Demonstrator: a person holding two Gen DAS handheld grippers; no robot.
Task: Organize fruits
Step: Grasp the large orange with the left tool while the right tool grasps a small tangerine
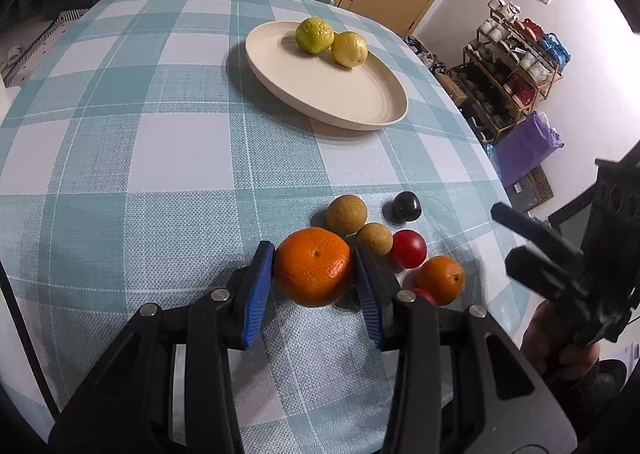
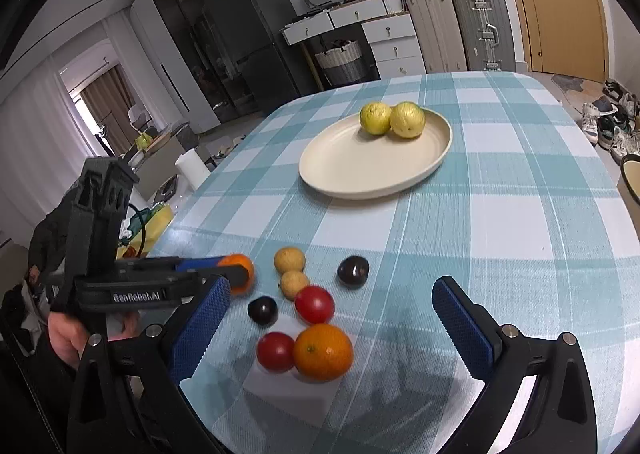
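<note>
Two yellow-green citrus fruits [image 2: 391, 119] already sit together at the far rim of the cream plate [image 2: 352, 178], which lies toward the tablecloth's far side. The left gripper [image 1: 314, 278] is clenched on a large orange [image 1: 313, 265], not yet lifted from the near edge. Beside it wait a smaller orange [image 2: 323, 352], two red fruits, two tan ones and two dark ones. The right gripper [image 2: 332, 328] hangs spread wide above them, grasping nothing
</note>
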